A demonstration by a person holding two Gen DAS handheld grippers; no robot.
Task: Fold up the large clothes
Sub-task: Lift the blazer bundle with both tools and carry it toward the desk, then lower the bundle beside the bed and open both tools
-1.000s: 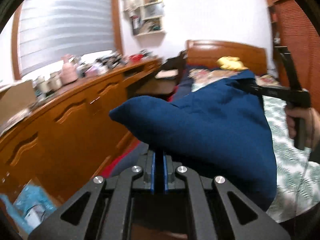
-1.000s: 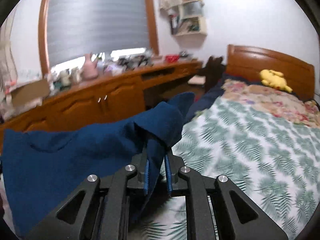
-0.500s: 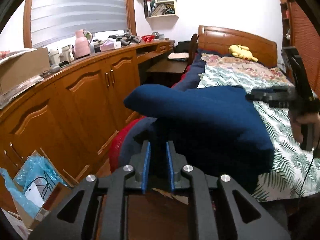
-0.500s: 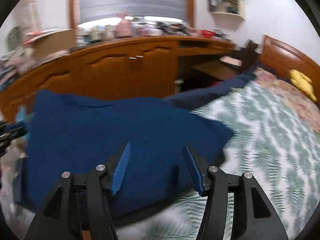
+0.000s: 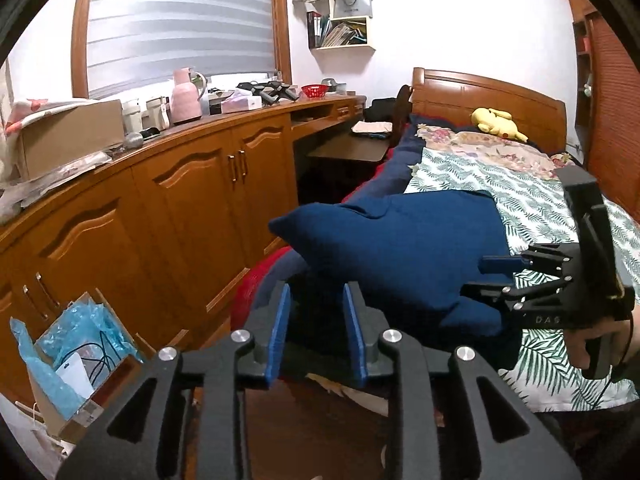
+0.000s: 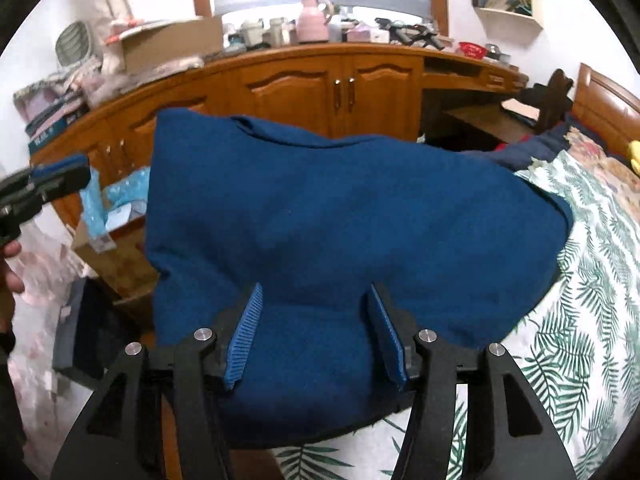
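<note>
Since both grippers clamped the navy blue garment [image 6: 340, 216] a second ago, left gripper [image 5: 316, 330] and right gripper [image 6: 316, 338] now gape empty, cloth dropped just ahead on the bed edge [image 6: 592, 280], so this fold looks laid down.

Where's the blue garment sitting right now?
The blue garment lies on the near edge of the bed, on the side facing the wooden cabinets, spread out just ahead of the open right hand-held gripper.
</note>
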